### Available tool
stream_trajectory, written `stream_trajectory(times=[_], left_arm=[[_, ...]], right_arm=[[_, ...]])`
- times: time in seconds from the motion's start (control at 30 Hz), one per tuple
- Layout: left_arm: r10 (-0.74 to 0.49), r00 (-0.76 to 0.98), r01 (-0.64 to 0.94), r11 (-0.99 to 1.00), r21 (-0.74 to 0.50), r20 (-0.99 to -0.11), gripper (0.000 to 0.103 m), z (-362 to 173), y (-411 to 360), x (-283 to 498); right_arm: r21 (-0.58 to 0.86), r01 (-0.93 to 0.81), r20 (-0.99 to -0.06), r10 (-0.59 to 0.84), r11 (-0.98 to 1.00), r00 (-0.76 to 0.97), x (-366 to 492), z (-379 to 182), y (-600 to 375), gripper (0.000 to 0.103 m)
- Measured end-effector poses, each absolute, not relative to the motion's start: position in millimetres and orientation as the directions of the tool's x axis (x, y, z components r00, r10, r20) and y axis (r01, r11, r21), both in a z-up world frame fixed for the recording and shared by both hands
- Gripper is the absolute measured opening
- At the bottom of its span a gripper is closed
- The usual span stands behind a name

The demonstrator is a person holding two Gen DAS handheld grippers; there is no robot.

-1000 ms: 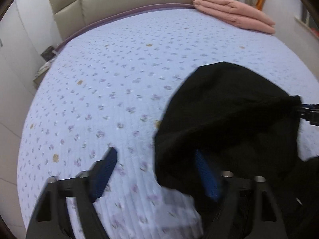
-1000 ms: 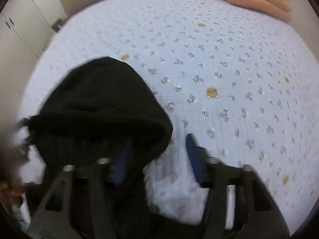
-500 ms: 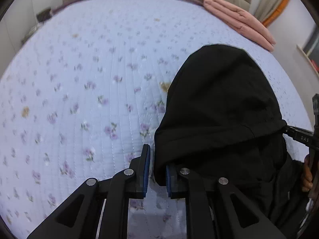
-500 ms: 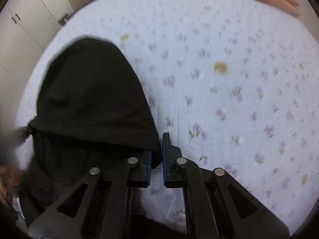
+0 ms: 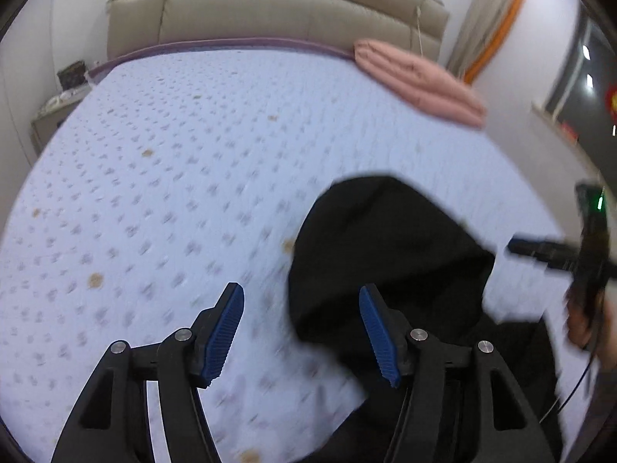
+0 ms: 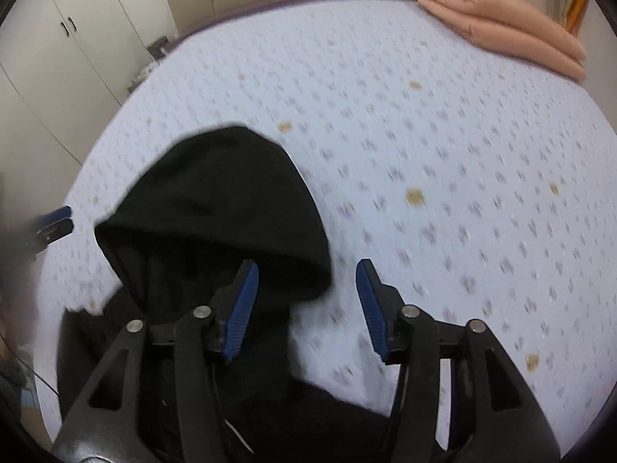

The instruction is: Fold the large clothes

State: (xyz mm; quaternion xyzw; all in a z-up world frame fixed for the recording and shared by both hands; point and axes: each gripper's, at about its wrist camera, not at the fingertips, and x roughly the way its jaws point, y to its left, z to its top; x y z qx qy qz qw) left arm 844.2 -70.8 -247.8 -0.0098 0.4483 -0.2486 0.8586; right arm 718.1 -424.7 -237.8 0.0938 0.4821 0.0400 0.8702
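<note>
A black hooded garment (image 5: 385, 254) lies on the bed, hood toward the headboard; it also shows in the right wrist view (image 6: 216, 216). My left gripper (image 5: 300, 332) is open and empty, raised over the hood's left edge. My right gripper (image 6: 306, 305) is open and empty, raised over the hood's right edge. The right gripper also shows at the right of the left wrist view (image 5: 555, 254). The garment's lower body is hidden below both views.
The bed has a pale blue floral sheet (image 5: 173, 177). A folded pink blanket (image 5: 416, 81) lies at the far right corner, also in the right wrist view (image 6: 501, 23). A beige headboard (image 5: 277, 11) is behind. White wardrobe doors (image 6: 58, 50) and a bedside stand (image 5: 58, 112) are left.
Half a second ago both grippers were shut at the hood's lower corners. Both have since opened, let go of the hood and lifted back. The hood now lies flat.
</note>
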Motion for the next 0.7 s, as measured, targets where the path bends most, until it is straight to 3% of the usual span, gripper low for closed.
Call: stream_trajectory(times=[0.2,0.4,0.7], left_arm=[[-0.355,0.400,0.412,0.893,-0.180,-0.845,0.064,-298,-108,881],[-0.359,0.328,0.416,0.885,-0.208,-0.873,0.067,-348,-106,875],[-0.359,0.349,0.452,0.873,-0.180,-0.866,0.067,-323,-108,877]], right_arm=[[0.168,0.030,-0.860,0.131,0.985,0.494,757,-271,-411,0.055],[0.208,0.020,-0.893,0.181,0.978,0.412,746,-317,-416,0.058],[0.279,-0.004,-0.874,0.256,0.960,0.412,746,-297,-434,0.062]])
